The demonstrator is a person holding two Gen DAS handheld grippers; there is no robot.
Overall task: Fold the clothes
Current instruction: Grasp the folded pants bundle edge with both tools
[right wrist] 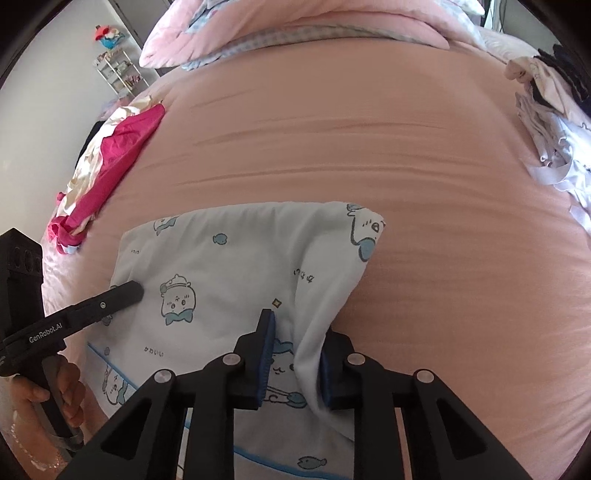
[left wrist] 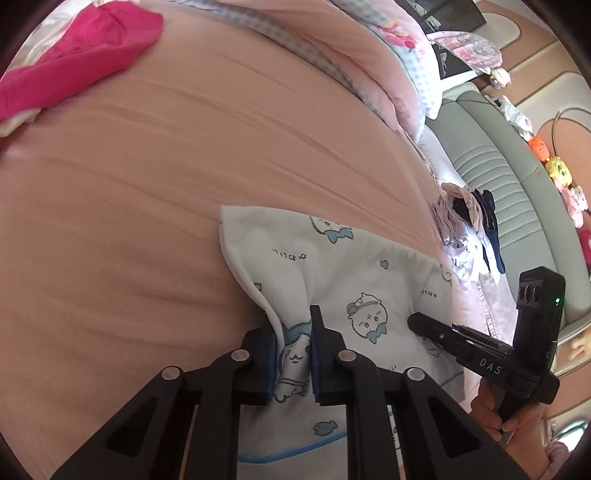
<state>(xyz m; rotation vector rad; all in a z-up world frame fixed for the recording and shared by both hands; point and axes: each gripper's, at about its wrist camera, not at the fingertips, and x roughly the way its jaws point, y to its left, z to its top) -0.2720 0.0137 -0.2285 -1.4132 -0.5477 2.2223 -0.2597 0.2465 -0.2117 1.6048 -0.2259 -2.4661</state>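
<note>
A white garment (left wrist: pixel 369 273) printed with blue cartoon figures and edged in blue lies on the pink bedsheet (left wrist: pixel 147 184). In the left wrist view my left gripper (left wrist: pixel 291 339) is shut on a raised fold at the garment's left edge, with cloth bunched between its blue pads (left wrist: pixel 267 350). In the right wrist view the garment (right wrist: pixel 229 266) spreads to the left, and my right gripper (right wrist: pixel 299 358) is shut on a fold near its right edge. Each view shows the other gripper resting on the cloth: the right gripper (left wrist: pixel 415 320) and the left gripper (right wrist: pixel 137 290), each held by a hand.
A magenta garment (right wrist: pixel 122 155) lies on a heap at the bed's left side. A pile of pale and dark clothes (right wrist: pixel 554 110) sits at the right edge. A folded pink quilt (right wrist: pixel 295 29) lies at the back. Plush toys (left wrist: pixel 554 166) line the grey headboard (left wrist: pixel 498 166).
</note>
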